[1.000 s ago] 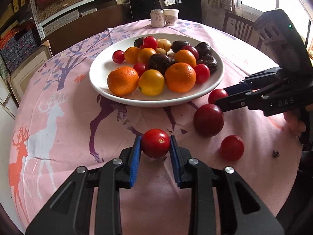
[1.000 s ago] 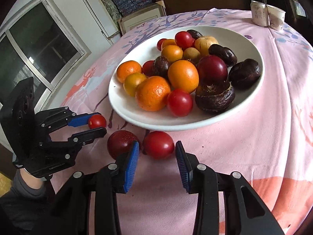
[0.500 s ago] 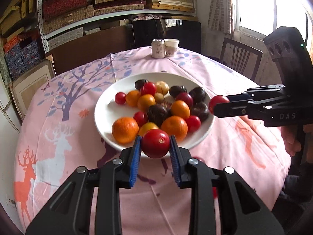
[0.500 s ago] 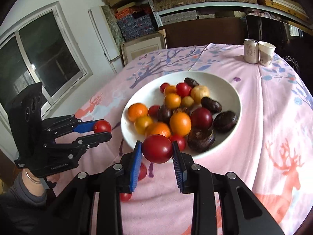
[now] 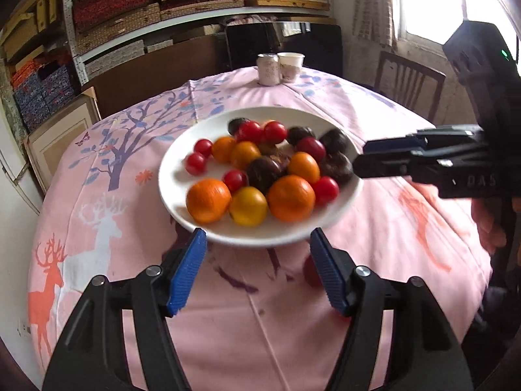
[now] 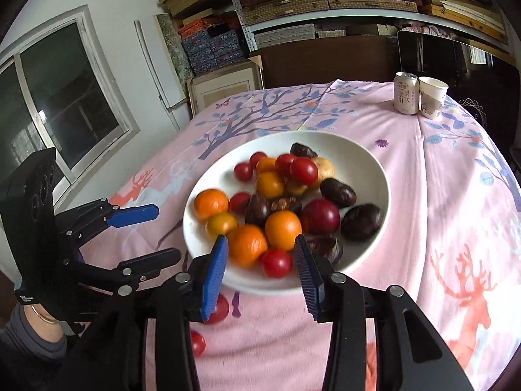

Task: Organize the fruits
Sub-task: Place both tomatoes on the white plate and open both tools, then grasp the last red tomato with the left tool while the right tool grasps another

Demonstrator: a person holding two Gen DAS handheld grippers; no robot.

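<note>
The white plate [image 6: 368, 163] sits near the middle of the round table under a pink deer-print cloth [image 6: 456, 228], heaped with oranges [image 6: 282, 230], small red tomatoes [image 6: 303, 170], yellow fruits [image 6: 221, 224], a dark red plum [image 6: 320, 216] and several dark brown fruits [image 6: 361, 221]. Both grippers hang over the plate's near rim. The left gripper [image 5: 257, 267] has its blue pads spread well apart and still widening, with nothing between them; the right gripper [image 6: 260, 272] is also opening, its pads parted and empty, framing one orange and a tomato [image 6: 276, 262] that lie inside the plate below. On the cloth on the near side of the plate, partly hidden behind the right gripper's fingers, two red fruits [image 6: 218, 309] remain loose, one just beside the rim and a smaller one [image 6: 197, 343] nearer the table edge. Beyond the plate, at the far edge of the table, a can [image 6: 405, 93] and a paper cup [image 6: 431, 97] stand touching. A dark chair [image 5: 407, 81] and shelves of boxes [image 6: 293, 3] stand behind the table.
</note>
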